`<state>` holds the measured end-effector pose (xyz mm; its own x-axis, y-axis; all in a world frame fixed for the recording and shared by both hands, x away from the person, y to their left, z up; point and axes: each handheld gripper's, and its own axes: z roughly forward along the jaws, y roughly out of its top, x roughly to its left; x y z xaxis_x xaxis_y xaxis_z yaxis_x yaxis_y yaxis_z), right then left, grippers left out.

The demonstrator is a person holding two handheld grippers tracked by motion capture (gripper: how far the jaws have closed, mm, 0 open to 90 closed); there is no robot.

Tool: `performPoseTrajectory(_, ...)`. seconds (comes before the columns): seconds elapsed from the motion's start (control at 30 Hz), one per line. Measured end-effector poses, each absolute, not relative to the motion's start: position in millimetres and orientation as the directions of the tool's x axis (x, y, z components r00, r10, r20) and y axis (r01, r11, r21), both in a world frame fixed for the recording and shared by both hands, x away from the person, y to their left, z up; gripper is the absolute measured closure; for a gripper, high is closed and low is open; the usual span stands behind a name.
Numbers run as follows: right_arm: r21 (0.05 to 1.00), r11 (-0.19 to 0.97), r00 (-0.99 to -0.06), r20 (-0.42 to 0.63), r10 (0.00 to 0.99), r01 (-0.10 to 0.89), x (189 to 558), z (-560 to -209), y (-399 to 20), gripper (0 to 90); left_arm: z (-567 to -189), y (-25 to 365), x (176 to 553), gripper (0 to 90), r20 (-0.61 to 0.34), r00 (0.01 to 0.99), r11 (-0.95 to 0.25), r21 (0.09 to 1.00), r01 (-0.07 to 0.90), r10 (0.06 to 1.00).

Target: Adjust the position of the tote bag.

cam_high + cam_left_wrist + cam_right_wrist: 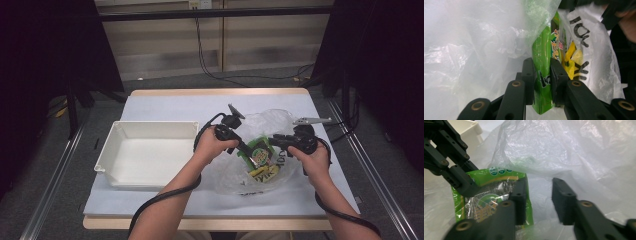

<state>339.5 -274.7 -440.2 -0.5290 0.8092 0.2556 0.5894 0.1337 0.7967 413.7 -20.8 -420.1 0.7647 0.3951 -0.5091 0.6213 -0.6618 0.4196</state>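
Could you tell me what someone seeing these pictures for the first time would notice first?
Most likely the bright green snack packet, pinched edge-on between the left gripper jaws at the mouth of a crinkled clear plastic bag on the table's right half. The right gripper hangs open just beside it, with nothing between its jaws. To the left sits a white plastic tray, with nothing in it.
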Motion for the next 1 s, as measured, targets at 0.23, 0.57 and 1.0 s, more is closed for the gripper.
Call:
performPoseTrajectory(0.23,0.794,0.144,-0.515,0.233,0.825,0.59,350,-425,-274,85.6,-406,-32,403,77.8,-0.462,0.811,-0.706,0.434,0.56,0.359)
performPoseTrajectory(0.57,0.762,0.167,-0.501,0.228,0.835,0.626,350,-445,-277,88.5,-381,-26,399,77.6,-0.419,0.847,-0.696,0.499,0.517,0.328)
performPoseTrajectory(1.0,0.754,0.239,-0.517,0.151,0.843,0.611,338,-441,-267,81.0,-347,-22,408,77.5,-0.362,0.864,-0.693,0.52,0.499,0.35)
